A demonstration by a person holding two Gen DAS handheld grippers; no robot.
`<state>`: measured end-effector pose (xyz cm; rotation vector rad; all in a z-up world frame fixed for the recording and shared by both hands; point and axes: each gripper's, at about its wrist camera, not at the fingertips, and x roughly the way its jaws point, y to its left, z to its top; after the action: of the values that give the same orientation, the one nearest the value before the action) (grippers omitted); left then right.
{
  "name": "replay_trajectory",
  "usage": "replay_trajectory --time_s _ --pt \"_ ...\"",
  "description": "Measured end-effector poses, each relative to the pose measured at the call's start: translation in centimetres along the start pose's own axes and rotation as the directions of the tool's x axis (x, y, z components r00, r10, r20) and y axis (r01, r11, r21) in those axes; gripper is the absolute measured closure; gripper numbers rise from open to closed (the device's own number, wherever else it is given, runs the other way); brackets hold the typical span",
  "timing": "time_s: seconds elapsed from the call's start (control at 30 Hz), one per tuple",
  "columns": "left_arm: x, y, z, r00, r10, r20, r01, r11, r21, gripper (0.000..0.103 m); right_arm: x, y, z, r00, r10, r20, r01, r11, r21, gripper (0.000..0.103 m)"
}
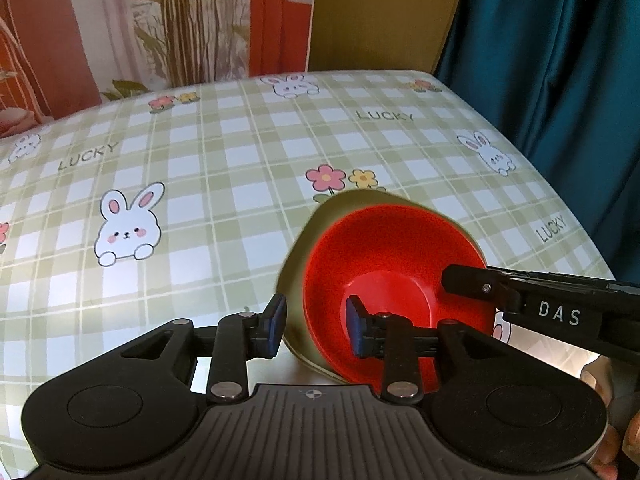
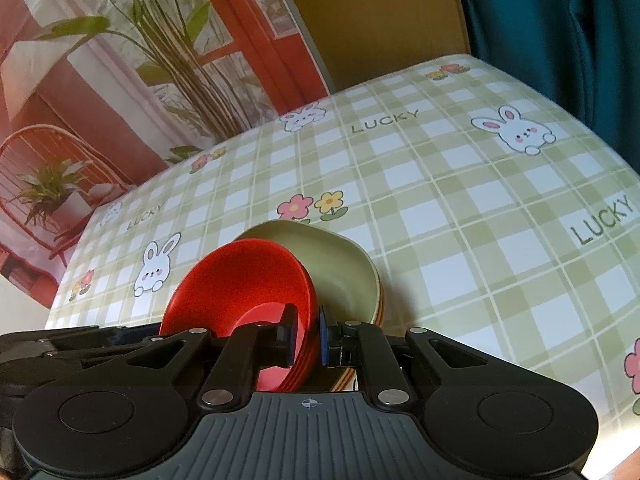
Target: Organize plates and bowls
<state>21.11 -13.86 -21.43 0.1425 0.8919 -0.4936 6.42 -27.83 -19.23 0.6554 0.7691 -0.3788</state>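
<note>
A red bowl (image 1: 384, 264) sits tilted inside a pale green bowl (image 1: 320, 240) on the checked tablecloth. My left gripper (image 1: 316, 326) straddles the near rims of both bowls, one finger outside the green wall, one inside the red bowl. In the right wrist view the red bowl (image 2: 240, 276) looks like a stack of red bowls leaning in the green bowl (image 2: 336, 260). My right gripper (image 2: 308, 338) is shut on the red bowl's rim, one pad inside, one outside. The right gripper's finger also reaches into the red bowl in the left wrist view (image 1: 472, 280).
The table (image 1: 240, 160) has a green plaid cloth with rabbits and flowers. Its right edge (image 1: 560, 200) drops off next to a teal curtain (image 1: 560, 80). A printed backdrop with plants (image 2: 120, 80) stands behind the far edge.
</note>
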Motion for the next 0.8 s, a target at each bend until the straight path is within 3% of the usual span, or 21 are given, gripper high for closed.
replay_trajectory --time_s 0.33,0.6,0.8 --pt "-2.4 0.4 0.3 0.996 0.019 0.083 -0.02 1.0 0.004 0.068 -1.1 1.5 0.6 0.999 -0.003 0.041 0.006 0.998 -0.057 0.086" --pt "-3.2 1.3 0.2 0.993 0.04 0.112 -0.039 0.999 -0.014 0.062 -1.5 2.2 0.6 0.999 -0.011 0.051 0.015 0.997 -0.074 0.085" --pt "-4.2 2.0 0.4 0.985 0.066 0.159 -0.064 0.998 -0.015 0.047 -1.9 2.8 0.9 0.997 -0.037 0.068 0.043 0.994 -0.101 0.079"
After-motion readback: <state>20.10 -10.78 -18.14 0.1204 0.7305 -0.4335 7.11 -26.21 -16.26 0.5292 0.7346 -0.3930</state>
